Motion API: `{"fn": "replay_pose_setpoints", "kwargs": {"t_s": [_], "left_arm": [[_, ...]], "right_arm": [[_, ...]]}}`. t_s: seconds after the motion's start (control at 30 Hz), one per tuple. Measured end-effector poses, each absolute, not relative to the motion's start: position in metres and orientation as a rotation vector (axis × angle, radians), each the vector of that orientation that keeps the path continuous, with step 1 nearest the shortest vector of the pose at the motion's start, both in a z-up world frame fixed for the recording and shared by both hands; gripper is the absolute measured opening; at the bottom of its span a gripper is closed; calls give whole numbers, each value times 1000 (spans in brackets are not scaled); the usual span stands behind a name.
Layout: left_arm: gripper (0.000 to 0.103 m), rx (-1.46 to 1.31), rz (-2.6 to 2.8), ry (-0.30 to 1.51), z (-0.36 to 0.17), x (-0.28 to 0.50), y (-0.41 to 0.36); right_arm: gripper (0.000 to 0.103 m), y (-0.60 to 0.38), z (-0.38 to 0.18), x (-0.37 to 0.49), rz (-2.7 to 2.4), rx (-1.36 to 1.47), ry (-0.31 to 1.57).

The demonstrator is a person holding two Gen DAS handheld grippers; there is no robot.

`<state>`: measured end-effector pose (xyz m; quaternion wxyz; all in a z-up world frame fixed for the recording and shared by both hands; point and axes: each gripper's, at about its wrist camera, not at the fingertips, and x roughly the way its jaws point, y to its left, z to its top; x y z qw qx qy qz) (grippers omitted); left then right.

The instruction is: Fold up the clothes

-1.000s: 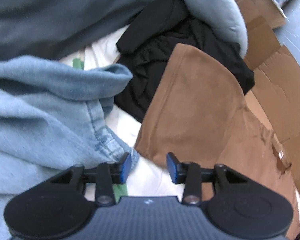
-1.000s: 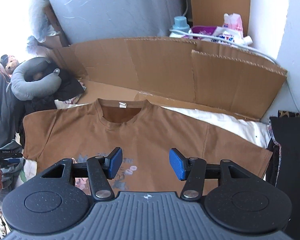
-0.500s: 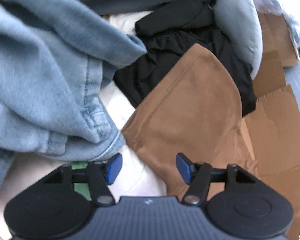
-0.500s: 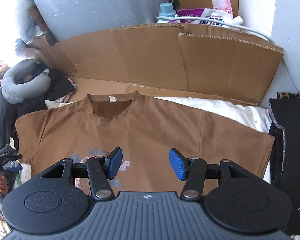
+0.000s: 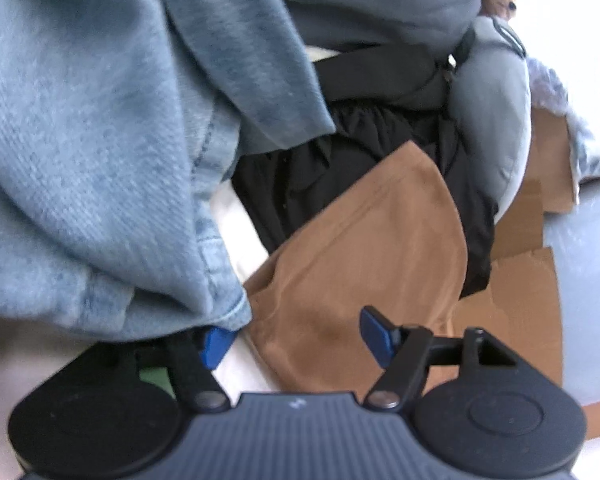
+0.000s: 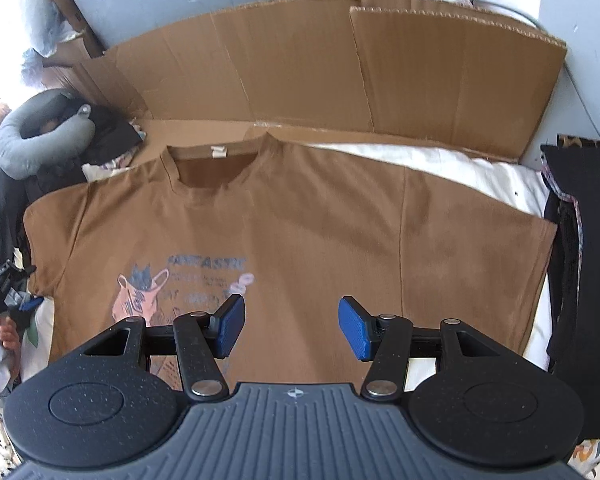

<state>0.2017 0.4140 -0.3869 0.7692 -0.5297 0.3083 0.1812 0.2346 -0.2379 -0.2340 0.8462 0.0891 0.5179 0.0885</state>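
Left claw [image 5: 296,338] is spreading, jaws just been opening w/ nothing pinched, hanging over the brown tee's [image 6: 284,236] sleeve, prob. to grab it for folding. Right claw [image 6: 291,327] is hovering spread & empty above the tee, which is lying flat, print-side up, on the white sheet [image 6: 472,176].

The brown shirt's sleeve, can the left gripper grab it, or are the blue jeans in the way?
Probably yes. The left gripper, its jaws just opening, hangs over the sleeve with nothing between them. The blue jeans drape over one fingertip and might snag.
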Motion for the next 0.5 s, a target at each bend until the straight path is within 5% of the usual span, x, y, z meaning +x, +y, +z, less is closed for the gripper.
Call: {"fn": "replay_pose_setpoints", "kwargs": {"t_s": [0.5], "left_arm": [[55, -1119, 329, 647, -368, 186, 416]], "right_arm": [[59, -232, -239, 233, 198, 163, 1124]]}}
